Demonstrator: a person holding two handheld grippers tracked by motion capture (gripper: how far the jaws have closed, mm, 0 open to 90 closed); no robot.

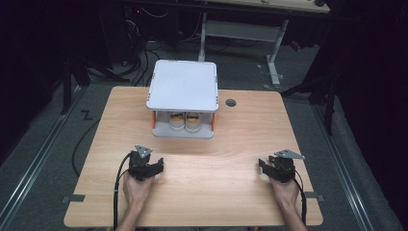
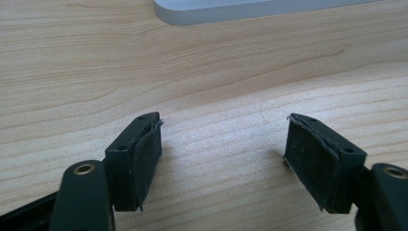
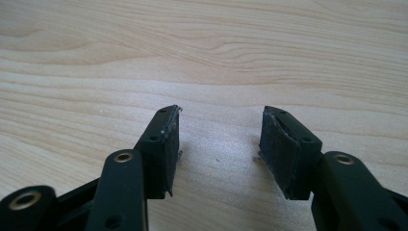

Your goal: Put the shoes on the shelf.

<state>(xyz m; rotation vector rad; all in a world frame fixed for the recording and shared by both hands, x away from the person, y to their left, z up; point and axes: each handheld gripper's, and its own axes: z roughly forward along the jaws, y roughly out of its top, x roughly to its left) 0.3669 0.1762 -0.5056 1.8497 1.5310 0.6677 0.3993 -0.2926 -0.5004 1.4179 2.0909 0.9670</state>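
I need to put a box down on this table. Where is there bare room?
Bare wood lies between the left hand-held gripper and the right hand-held gripper, in front of the white rack. Strips left and right of the rack are free too, apart from a small round hole on its right. The back middle is crowded: the rack holds shoes.

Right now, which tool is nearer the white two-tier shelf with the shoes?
Left. The left tool sits just in front of the white two-tier shelf, slightly left; the right tool is farther off to its right.

My two grippers — left gripper (image 1: 155,168), right gripper (image 1: 266,167) — are black; the table (image 1: 202,187) is pale wood grain; the rack (image 1: 183,84) white with orange posts.
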